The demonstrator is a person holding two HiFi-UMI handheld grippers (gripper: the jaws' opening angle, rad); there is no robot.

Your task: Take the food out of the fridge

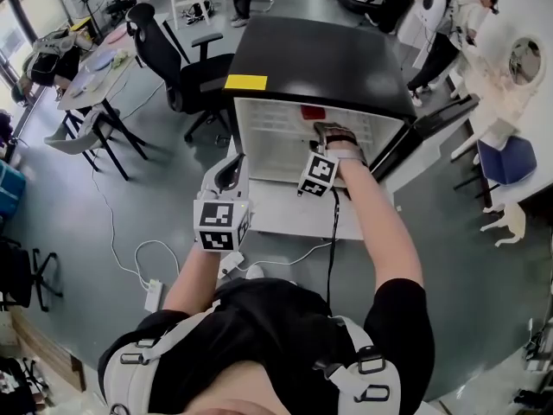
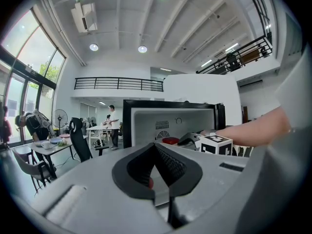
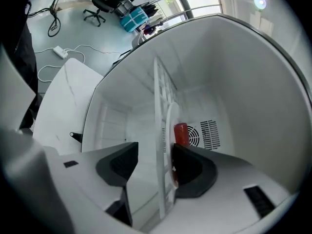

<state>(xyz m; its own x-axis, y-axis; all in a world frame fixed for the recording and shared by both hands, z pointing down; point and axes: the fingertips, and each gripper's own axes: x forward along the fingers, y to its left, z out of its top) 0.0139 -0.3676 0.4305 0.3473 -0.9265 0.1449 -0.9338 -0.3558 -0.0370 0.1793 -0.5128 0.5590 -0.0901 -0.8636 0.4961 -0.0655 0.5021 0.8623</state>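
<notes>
Food: one red item (image 3: 181,133), low and broad. It sat on a white plate (image 3: 170,115) on the wire shelf (image 3: 160,89), deep inside the small fridge (image 1: 346,59) and near the vents in the back wall. Its long side ran along the shelf, not upright.

Right gripper (image 3: 155,150): inside the fridge cavity, jaws released and spread wide, gripping nothing. The front of the shelf and the plate rim ran through the gap between them. The red item lay further in, ahead of the tips and off toward one jaw.

Judgement: the pick turns on that offset. The jaws would need to go deeper and line up across the item or the plate rim, clear of the shelf wire.

Left gripper (image 2: 156,147): outside, in front of the opening, jaws clenched together with nothing visibly held, well apart from the food. The right hand was plainly the nearer.

Writing: a yellow label (image 1: 246,82) on the black top, no text legible. The gripper cubes carried only square black-and-white markers. No brand was readable.
</notes>
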